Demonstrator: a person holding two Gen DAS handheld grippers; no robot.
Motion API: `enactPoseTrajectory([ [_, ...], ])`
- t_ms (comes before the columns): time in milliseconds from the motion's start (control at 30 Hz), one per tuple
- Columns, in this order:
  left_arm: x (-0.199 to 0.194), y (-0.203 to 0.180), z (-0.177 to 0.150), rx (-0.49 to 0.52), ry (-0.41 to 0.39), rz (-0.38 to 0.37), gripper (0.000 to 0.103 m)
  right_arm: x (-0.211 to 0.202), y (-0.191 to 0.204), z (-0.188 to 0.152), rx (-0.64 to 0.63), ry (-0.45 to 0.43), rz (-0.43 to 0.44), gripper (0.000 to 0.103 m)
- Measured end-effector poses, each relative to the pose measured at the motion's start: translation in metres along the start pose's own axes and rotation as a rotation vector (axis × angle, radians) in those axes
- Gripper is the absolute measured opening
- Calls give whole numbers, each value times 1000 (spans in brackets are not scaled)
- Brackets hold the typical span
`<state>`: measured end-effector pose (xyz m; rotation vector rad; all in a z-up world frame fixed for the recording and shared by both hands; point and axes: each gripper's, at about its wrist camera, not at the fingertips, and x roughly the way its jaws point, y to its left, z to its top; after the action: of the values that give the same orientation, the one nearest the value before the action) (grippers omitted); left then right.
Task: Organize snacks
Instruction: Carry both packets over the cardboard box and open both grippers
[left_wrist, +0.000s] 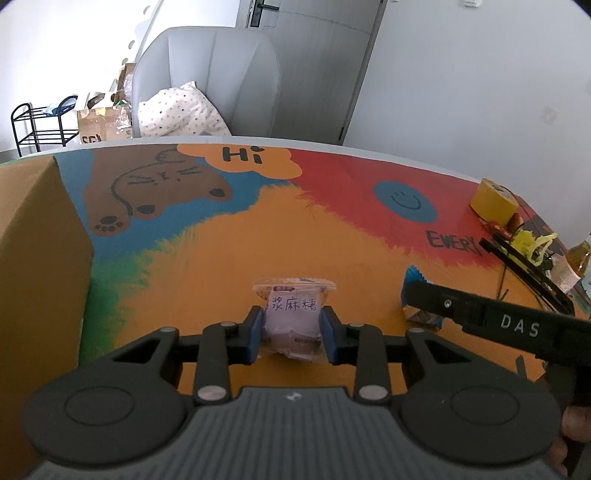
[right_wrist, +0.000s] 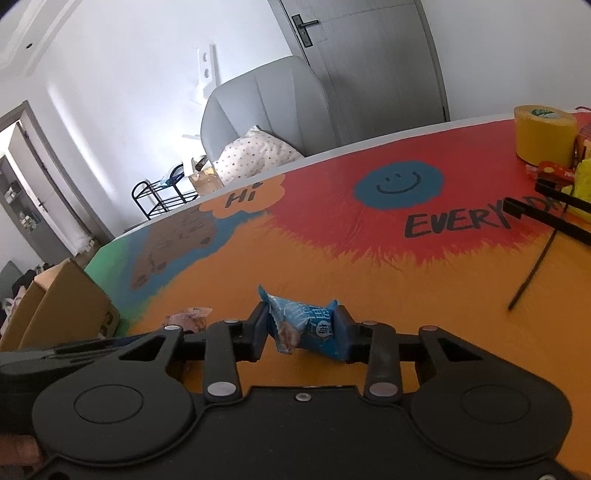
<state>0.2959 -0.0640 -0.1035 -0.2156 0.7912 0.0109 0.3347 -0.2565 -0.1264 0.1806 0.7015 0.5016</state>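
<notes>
My left gripper is shut on a purple mochi snack packet, its blue pads pressing both sides, just above the colourful tablecloth. My right gripper is shut on a blue snack packet. That blue packet and the right gripper's arm show at the right of the left wrist view. The purple packet shows at the left of the right wrist view. An open cardboard box stands at the table's left; it also shows in the right wrist view.
A yellow tape roll sits at the far right, also in the right wrist view. Beside it lie yellow and red clutter, black cable ties and a bottle. A grey chair with a dotted pillow stands behind the table.
</notes>
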Motion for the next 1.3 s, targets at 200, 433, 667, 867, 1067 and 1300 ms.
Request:
enactPoseTrajectory([
  [200, -17, 0, -1, -1, -24, -8, 32, -14, 7, -4, 3, -21, 7, 34],
  [433, -43, 2, 1, -1, -63, -17, 32, -30, 24, 0, -12, -56, 28, 34],
  [667, -72, 15, 4, -16, -108, -4, 32, -45, 50, 6, -49, -95, 65, 34],
  [867, -94, 27, 7, -29, -144, 9, 32, -53, 72, 11, -80, -121, 93, 34],
  [1067, -115, 36, 9, -32, -179, 15, 32, -58, 91, 14, -104, -137, 122, 34],
  [1300, -135, 55, 6, -56, -208, 38, 32, -59, 116, 14, -133, -139, 157, 34],
])
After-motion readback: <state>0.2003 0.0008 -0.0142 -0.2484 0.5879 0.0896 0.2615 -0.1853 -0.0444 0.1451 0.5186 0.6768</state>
